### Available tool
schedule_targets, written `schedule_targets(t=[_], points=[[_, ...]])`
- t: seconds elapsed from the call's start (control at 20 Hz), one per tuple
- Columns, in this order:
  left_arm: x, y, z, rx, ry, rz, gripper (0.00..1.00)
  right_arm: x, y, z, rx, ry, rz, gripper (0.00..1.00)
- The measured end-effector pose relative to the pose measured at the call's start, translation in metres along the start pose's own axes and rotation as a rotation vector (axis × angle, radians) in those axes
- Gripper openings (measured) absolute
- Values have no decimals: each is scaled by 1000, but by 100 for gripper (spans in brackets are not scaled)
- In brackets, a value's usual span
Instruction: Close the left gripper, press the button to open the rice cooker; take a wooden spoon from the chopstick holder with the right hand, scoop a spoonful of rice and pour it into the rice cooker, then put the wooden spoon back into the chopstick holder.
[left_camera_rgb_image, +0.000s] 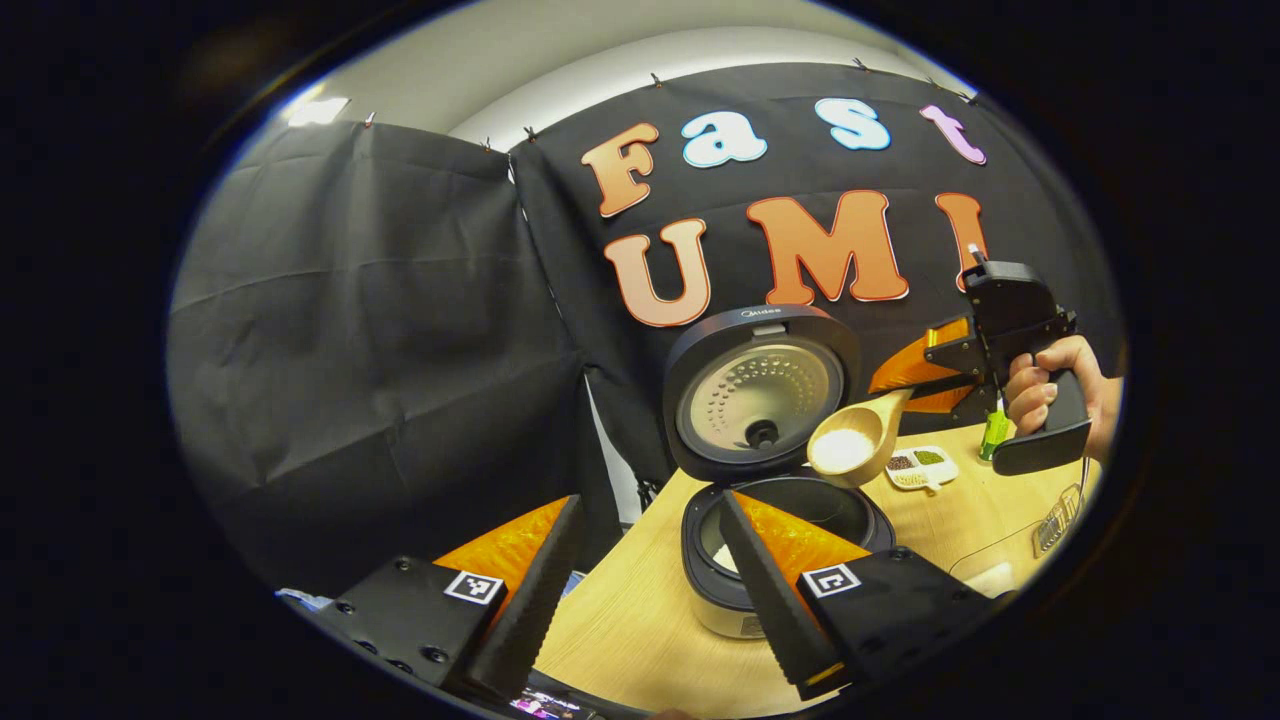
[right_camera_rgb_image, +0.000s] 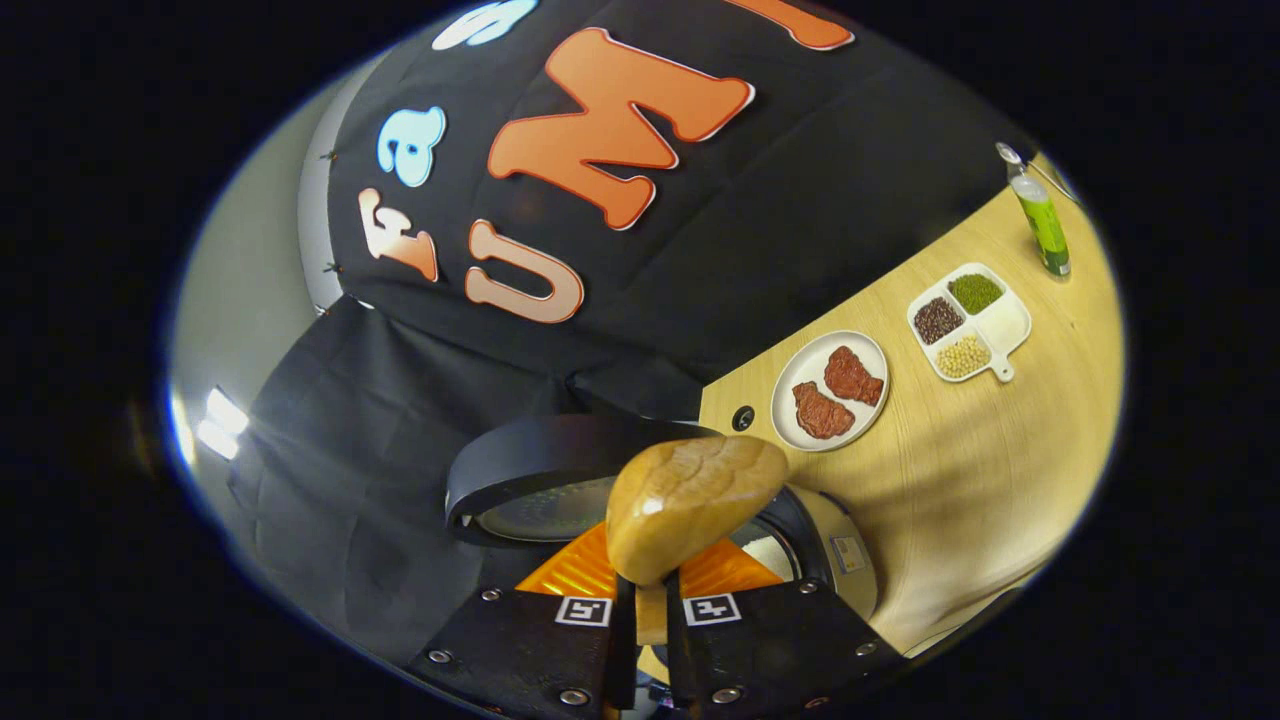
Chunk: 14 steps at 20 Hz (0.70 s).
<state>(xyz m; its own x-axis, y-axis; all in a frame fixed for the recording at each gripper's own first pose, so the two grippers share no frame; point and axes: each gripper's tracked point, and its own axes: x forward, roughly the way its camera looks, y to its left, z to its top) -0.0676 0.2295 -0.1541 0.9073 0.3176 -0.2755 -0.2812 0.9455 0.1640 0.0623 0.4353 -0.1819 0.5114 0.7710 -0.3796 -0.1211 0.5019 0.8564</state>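
The rice cooker (left_camera_rgb_image: 745, 590) stands open on the wooden table, its lid (left_camera_rgb_image: 760, 390) raised upright. My right gripper (left_camera_rgb_image: 905, 388), held by a hand (left_camera_rgb_image: 1045, 385), is shut on the handle of the wooden spoon (left_camera_rgb_image: 850, 445). The spoon's bowl holds white rice and hangs just above the cooker's inner pot (left_camera_rgb_image: 800, 500). In the right gripper view the back of the spoon (right_camera_rgb_image: 690, 500) hides most of the pot, where some rice (right_camera_rgb_image: 770, 552) shows; my right gripper (right_camera_rgb_image: 648, 585) clamps the handle. My left gripper (left_camera_rgb_image: 648, 505) stands open in front of the cooker, holding nothing.
A white plate with two meat pieces (right_camera_rgb_image: 830, 390) lies behind the cooker. A divided dish of beans (right_camera_rgb_image: 965, 320) and a green bottle (right_camera_rgb_image: 1040, 220) stand farther right. A wire holder (left_camera_rgb_image: 1060, 515) sits near the table's right edge.
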Motion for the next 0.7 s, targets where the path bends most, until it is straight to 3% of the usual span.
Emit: schedule_targets(t=[0.05,0.1,0.15,0.25,0.3,0.7], points=[[2,2,-2,-3,0,-4,93,4,1,-1,-34,-4,-12,12],[4,2,-2,-6,0,-6,93,5,3,-1,-67,-10,-24,12],[5,3,-3,-7,1,-9,85,7,6,-2,-99,-16,-34,12],[8,4,-6,-9,4,-18,84,11,12,-3,-162,-33,-47,12],[9,4,-7,-9,5,-23,93,13,14,-3,-189,-39,-53,12],[13,14,-15,-17,20,-31,93,19,33,-5,-369,-81,-67,12]])
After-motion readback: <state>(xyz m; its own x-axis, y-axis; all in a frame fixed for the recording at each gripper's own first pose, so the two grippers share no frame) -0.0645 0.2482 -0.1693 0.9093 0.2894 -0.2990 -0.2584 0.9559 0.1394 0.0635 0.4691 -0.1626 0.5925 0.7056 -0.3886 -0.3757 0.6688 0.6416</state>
